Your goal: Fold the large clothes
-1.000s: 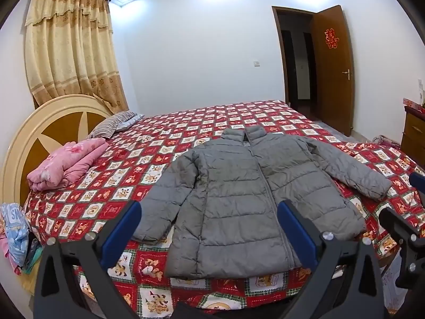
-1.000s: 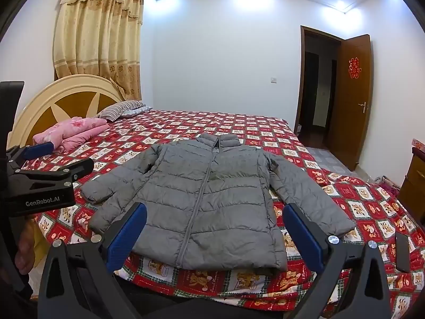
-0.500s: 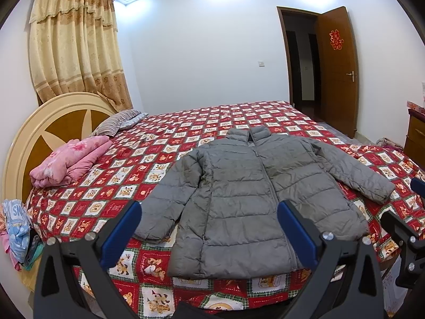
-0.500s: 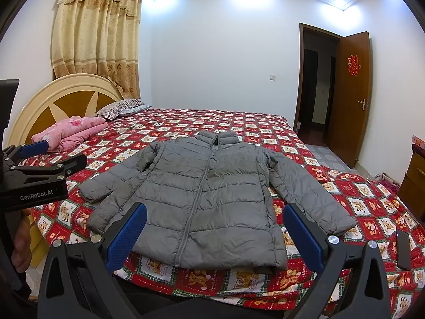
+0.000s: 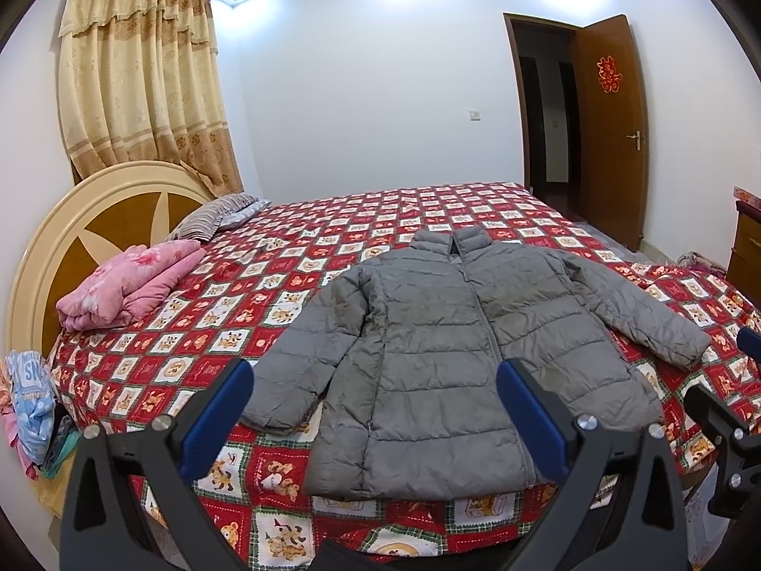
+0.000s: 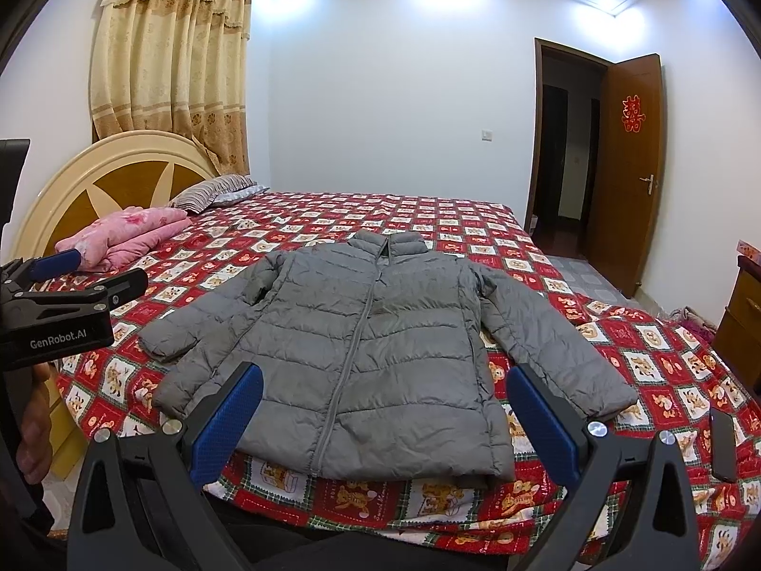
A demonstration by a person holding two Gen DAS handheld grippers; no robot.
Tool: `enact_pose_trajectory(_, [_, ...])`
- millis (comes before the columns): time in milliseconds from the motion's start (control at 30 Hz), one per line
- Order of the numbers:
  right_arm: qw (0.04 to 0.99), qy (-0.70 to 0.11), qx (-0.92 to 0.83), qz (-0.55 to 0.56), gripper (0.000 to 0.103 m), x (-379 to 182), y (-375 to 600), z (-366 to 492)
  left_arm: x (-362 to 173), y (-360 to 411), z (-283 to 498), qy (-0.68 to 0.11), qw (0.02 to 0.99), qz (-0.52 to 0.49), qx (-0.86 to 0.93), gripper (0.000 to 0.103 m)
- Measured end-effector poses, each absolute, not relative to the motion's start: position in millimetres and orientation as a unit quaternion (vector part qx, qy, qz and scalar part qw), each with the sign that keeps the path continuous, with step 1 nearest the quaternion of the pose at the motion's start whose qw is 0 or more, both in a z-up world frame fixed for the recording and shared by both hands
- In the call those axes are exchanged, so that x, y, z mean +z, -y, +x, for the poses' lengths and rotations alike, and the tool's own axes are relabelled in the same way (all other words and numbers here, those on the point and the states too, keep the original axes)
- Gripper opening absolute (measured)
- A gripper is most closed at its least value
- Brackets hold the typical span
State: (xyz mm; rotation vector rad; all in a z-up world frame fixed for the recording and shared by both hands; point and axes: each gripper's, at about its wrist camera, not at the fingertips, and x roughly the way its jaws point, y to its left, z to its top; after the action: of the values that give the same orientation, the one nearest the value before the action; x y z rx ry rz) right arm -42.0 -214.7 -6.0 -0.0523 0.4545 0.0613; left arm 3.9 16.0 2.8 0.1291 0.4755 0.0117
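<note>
A grey puffer jacket [image 5: 442, 347] lies flat, front up and zipped, on the red patterned bedspread [image 5: 285, 257], both sleeves spread out; it also shows in the right wrist view [image 6: 361, 347]. My left gripper [image 5: 375, 409] is open and empty, held above the bed's near edge in front of the jacket's hem. My right gripper [image 6: 385, 414] is open and empty, also in front of the hem. The left gripper's body [image 6: 57, 319] shows at the left of the right wrist view.
A folded pink quilt [image 5: 128, 285] and a striped pillow [image 5: 214, 219] lie by the headboard [image 5: 62, 238]. A dark phone [image 6: 723, 442] lies on the bed at right. A wooden dresser [image 5: 746, 257] and an open door [image 5: 609, 128] stand at right.
Both views have shifted slightly; the jacket sits a little further from the grippers. The jacket has not moved and both grippers stay open.
</note>
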Motion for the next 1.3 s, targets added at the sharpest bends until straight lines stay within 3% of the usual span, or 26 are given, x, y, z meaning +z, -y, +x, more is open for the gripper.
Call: enact_pose_trajectory(1300, [0.971,-0.235,0.033,-0.024,0.102,-11.7,213.0,-38.8,1.4,-20.0,3.4,-0.236,0.97,0.059,0.009,0.103])
